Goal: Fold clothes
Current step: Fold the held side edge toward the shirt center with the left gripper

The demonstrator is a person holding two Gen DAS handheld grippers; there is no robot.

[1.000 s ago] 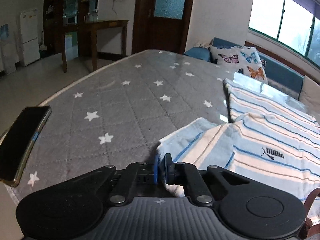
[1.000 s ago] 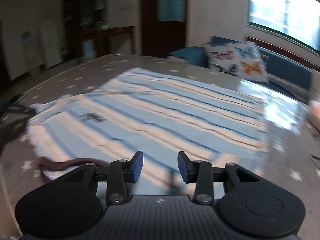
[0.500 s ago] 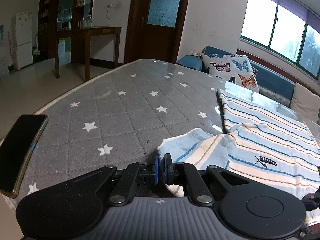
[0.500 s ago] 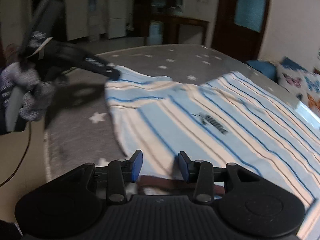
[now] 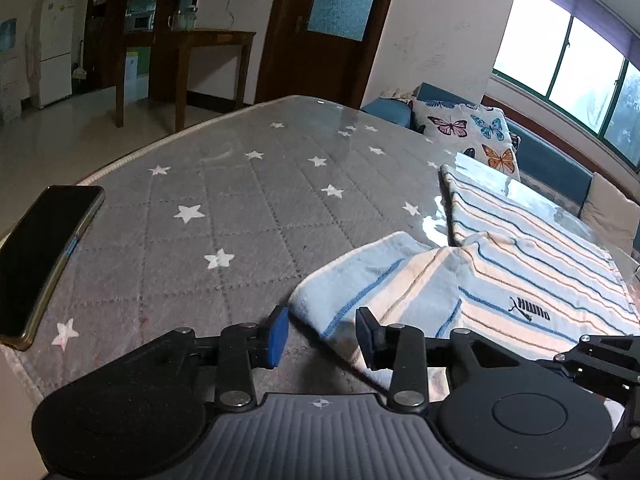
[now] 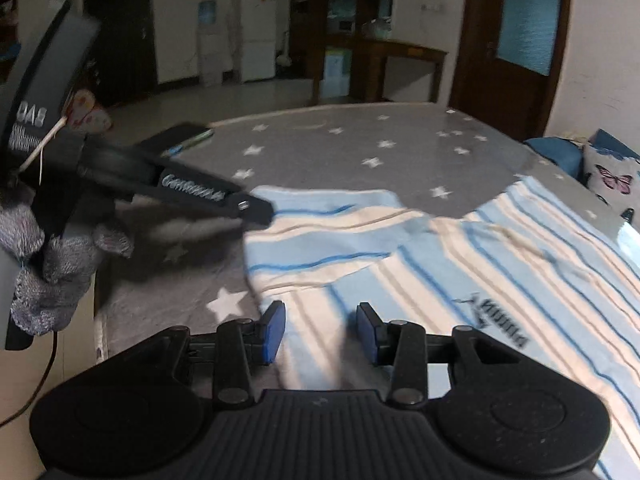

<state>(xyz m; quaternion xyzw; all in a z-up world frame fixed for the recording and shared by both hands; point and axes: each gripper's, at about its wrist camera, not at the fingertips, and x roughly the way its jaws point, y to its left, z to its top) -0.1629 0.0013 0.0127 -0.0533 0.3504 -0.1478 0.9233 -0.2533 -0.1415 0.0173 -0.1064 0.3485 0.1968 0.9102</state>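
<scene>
Black slab phone (image 5: pixel 44 256) lies at the far left corner of the grey star-print quilted surface (image 5: pixel 240 208), well apart from the cloth, likely parked out of the way. Left tool (image 5: pixel 322 334) is spread wide, blue pads (image 5: pixel 277 334) empty, holding nothing; its tips sit at the near corner of the folded-over sleeve, the edge lying between the pads but not pinched. Light-blue, white and tan striped T-shirt (image 5: pixel 520 280) with a black logo lies flat on the surface to the right, sleeve flap turned in over the body, so a side fold looks done. Right tool (image 6: pixel 320 332) is also wide open and empty, hovering over the shirt's near edge beside the logo (image 6: pixel 496 320), probably lining up for the next grab. Butterfly-print cushion (image 5: pixel 472 136) sits beyond the surface on the blue sofa.
</scene>
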